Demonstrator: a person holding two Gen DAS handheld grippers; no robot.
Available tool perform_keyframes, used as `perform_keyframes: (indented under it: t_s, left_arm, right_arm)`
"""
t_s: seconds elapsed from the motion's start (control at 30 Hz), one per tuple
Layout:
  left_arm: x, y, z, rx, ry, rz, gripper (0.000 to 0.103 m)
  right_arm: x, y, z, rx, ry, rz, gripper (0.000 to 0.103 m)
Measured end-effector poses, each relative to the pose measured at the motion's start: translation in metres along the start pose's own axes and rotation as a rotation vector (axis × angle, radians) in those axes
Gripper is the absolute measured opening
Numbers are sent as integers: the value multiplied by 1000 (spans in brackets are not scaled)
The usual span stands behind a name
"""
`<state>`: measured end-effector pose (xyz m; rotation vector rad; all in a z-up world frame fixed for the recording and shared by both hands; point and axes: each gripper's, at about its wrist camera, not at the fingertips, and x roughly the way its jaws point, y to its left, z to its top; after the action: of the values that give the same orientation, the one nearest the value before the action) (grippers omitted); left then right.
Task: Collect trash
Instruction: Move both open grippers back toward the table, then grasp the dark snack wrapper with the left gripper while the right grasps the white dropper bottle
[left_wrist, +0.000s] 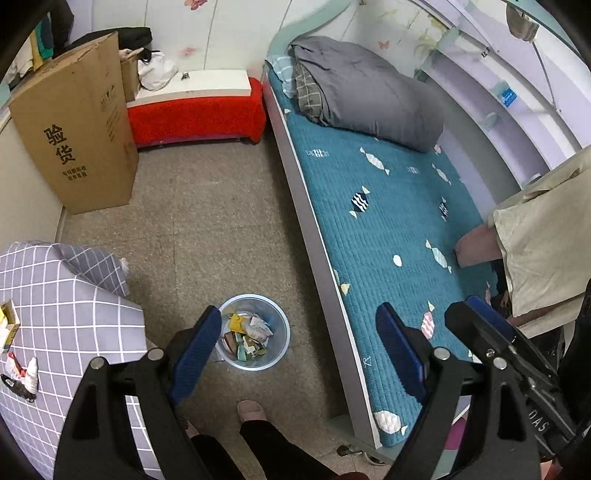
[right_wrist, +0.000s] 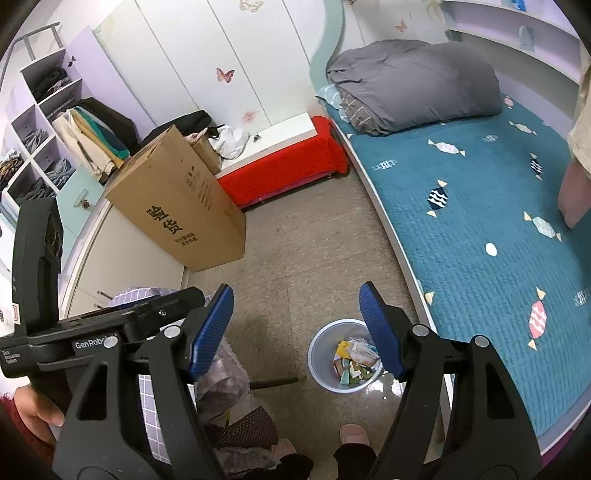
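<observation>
A small round bin (left_wrist: 253, 331) (right_wrist: 344, 354) stands on the speckled floor (left_wrist: 207, 229) (right_wrist: 295, 258), just beside the bed's pale edge, and holds the trash (left_wrist: 248, 334) (right_wrist: 356, 360): a loose heap of crumpled wrappers and paper scraps in yellow, white, green and brown. The left gripper (left_wrist: 297, 350) hangs above the floor with its blue pads (left_wrist: 195, 354) spread wide and nothing between them; one pad overlaps the bin's rim in the left wrist view, the other lies over the bed. The right gripper (right_wrist: 297, 332) is likewise released, its blue pads (right_wrist: 212, 328) far apart and empty, with the bin seen under the right-hand pad. In the right wrist view the left gripper's black body crosses the lower left corner, held by a hand (right_wrist: 37, 410). A slippered foot (left_wrist: 251, 411) (right_wrist: 352, 435) rests on the floor near the bin. The bed (left_wrist: 391, 236) (right_wrist: 480, 229) carries a teal quilted cover printed with candies and a folded grey duvet (left_wrist: 365, 92) (right_wrist: 413, 85) at its head. A grid-patterned grey cloth (left_wrist: 62, 306) covers a surface left of the bin and bears small bottles (left_wrist: 31, 376). Farther off, a tall cardboard box (left_wrist: 74, 129) (right_wrist: 177, 199) stands beside a red-draped bench (left_wrist: 195, 110) (right_wrist: 284, 162).
</observation>
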<state>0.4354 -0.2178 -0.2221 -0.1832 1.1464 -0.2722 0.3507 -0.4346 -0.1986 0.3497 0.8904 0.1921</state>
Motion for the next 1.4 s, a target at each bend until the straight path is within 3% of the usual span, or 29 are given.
perform_keyframes:
  t_s: [0.43,0.7,1.07,1.4]
  left_arm:
    - [-36,35,-17,-74,-72,21,84]
    - [-70,75,-36,-171,-155,68,84]
    - [-121,186,-85,-400,-229,165,84]
    - [-141,327,-153,-747,-192,194,84]
  right_arm:
    - [4,42,-5,-89,21,54,71]
    - [14,91,-13,-195,48,120,71]
    - [55,206,-46,-371,159,258,72]
    - [116,296,-102,-424,337,316,72]
